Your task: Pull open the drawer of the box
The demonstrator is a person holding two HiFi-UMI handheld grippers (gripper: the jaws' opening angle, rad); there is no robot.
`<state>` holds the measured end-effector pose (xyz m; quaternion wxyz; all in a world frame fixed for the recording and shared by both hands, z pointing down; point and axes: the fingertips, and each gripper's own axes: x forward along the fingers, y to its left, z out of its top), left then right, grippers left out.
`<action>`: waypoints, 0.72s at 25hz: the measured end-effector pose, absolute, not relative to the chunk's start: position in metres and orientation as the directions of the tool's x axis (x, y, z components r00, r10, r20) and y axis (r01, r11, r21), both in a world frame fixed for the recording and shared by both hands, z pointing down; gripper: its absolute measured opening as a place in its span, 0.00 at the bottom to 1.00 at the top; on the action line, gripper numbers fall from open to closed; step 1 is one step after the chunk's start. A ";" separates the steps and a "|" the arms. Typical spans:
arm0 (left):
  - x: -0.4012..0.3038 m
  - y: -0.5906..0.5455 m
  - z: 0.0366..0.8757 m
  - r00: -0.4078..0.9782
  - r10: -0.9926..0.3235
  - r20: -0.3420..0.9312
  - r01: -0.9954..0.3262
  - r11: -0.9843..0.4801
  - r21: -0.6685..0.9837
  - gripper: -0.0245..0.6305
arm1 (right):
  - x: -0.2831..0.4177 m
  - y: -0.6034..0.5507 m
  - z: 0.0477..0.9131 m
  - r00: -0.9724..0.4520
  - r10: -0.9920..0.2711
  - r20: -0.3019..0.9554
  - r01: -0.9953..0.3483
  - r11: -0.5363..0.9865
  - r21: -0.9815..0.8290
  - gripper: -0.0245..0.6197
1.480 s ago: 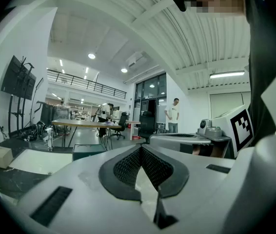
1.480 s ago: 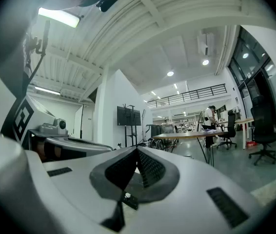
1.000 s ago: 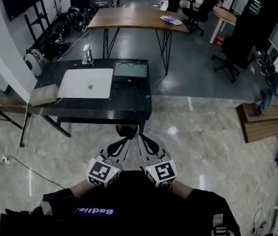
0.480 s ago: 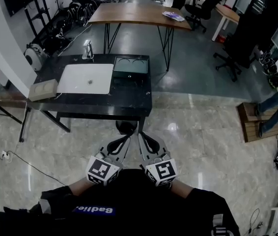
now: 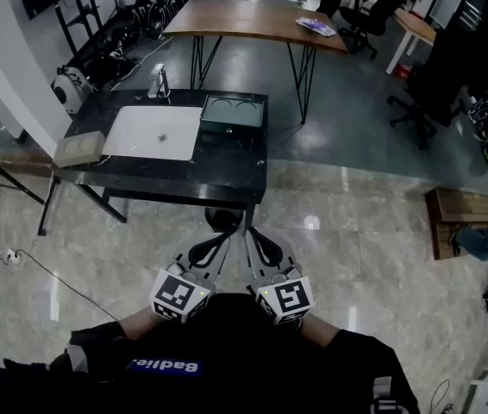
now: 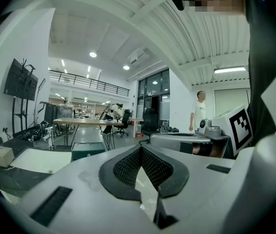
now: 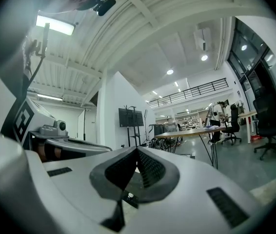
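**Dark green box** (image 5: 231,116): judged to be the box with the drawer. It stands on the black bench (image 5: 227,175), ahead of both claws and well apart from them. No drawer front or handle can be made out from here.

**Nearest:** a dark garment with blue lettering (image 5: 165,367), seemingly "Badlie". Each cube carries a black-and-white square marker with no readable text.

**Left claw** (image 5: 220,243) and **right claw** (image 5: 249,236): side by side, held low and close to the body, pointing at the bench. The gripper views show both clenched tip to tip with nothing between them.

**On the bench:** a white basin (image 5: 153,133) lies left of the dark green box, touching or just beside it. A beige box (image 5: 78,148) sits at the end farthest to the left of the claws and could be the intended one. No label is legible on either box.

**Beyond:** a wooden table (image 5: 253,20) and office chairs.

**Step in hand (judgement):** approach, with the pull not yet begun. The next move calls for closing the gap, finding the drawer's handle, releasing one claw and grasping the handle.
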<state>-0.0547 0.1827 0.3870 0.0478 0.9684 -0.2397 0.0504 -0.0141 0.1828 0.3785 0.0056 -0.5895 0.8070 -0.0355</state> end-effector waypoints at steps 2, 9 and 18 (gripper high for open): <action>-0.043 0.184 0.386 0.875 -0.469 0.124 -0.478 -0.876 0.064 0.04 | -0.003 0.183 0.379 -0.317 -0.948 0.033 -0.947 0.314 -0.069 0.04; -0.005 0.190 0.396 0.847 -0.513 0.141 -0.524 -0.849 0.059 0.04 | 0.036 0.187 0.393 -0.356 -0.934 0.033 -0.931 0.351 -0.097 0.04; 0.012 0.174 0.403 0.827 -0.537 0.169 -0.551 -0.833 0.053 0.04 | 0.056 0.167 0.403 -0.380 -0.924 0.041 -0.919 0.372 -0.130 0.04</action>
